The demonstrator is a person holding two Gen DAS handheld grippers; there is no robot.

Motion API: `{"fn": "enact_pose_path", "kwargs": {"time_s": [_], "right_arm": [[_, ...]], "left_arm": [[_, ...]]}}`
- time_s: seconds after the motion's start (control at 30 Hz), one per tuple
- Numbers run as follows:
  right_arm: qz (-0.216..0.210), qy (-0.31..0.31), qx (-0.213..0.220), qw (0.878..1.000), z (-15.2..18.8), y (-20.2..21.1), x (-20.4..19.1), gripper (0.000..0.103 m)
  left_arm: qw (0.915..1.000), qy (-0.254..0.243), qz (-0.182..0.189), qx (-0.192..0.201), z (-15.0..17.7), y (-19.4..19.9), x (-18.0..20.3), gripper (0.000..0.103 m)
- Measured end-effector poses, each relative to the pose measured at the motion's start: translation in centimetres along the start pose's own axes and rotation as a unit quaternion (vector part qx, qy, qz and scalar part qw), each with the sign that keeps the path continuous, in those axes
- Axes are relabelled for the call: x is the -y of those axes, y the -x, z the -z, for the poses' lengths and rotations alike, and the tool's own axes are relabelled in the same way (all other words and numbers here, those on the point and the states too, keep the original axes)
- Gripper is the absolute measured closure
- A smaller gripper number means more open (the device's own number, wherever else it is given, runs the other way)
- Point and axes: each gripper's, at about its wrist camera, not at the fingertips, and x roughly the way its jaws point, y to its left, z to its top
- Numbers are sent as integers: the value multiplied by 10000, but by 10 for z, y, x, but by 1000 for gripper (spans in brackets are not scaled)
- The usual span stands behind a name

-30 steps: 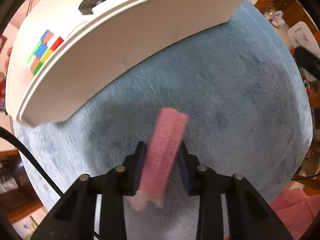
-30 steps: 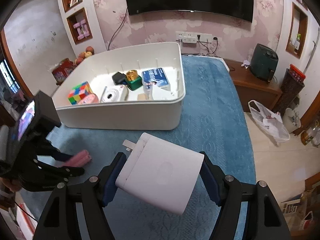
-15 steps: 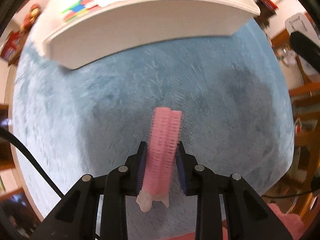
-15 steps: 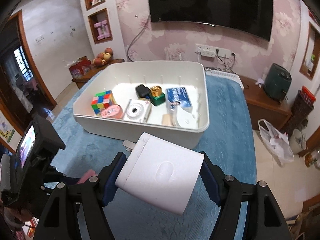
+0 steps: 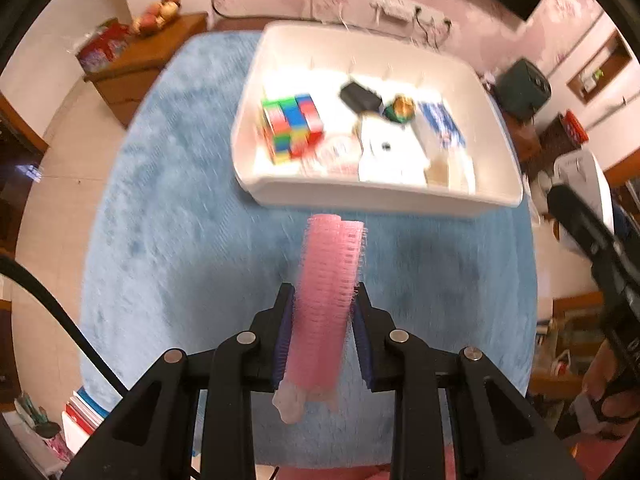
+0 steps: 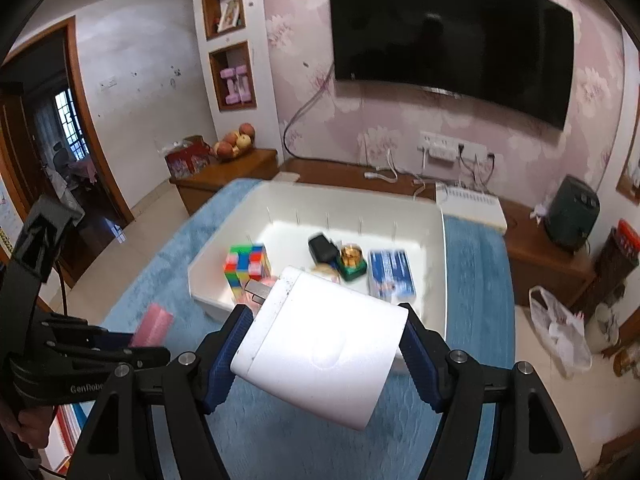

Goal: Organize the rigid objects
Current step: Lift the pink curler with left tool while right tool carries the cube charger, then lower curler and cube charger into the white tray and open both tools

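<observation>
Both grippers are black plastic, with angular frames and triangular cut-outs. The left gripper (image 5: 323,312) has blue ribbed pads and round silver screws at its joints; a black cable runs off beside it. The right gripper (image 6: 326,342) has the same blue pads (image 6: 416,354) and silver screws.

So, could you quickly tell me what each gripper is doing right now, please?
Left gripper: closed on the pink bristly hair roller.
Right gripper: closed on the white boxy plug-in charger.
</observation>
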Motion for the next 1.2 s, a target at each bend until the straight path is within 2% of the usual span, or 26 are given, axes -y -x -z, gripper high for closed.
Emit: {"fn": "enact_pose_path", "kwargs": {"time_s": [0.07, 0.33, 0.57, 0.73, 0.97, 1.2], "right_arm": [[5, 75, 122, 9999, -13, 3, -5, 30], [123, 213, 481, 9985, -56, -4, -17, 30], [312, 94, 500, 9982, -75, -32, -12, 30], [538, 37, 376, 9978, -75, -59, -5, 30], [824, -121, 114, 9965, -67, -98, 9, 30], [858, -327, -68, 9957, -52, -126, 24, 30]], "left_arm": [[9999, 27, 4, 130, 4, 11, 1, 73], [9977, 32, 118, 669, -55, 28, -1, 73], [9953, -17, 271, 925, -98, 18, -2, 73], [9950, 1, 390, 921, -122, -9, -3, 73], [9967, -38, 263, 764, -143, -48, 4, 73], [9970, -156, 86, 753, -151, -76, 19, 72]]}}
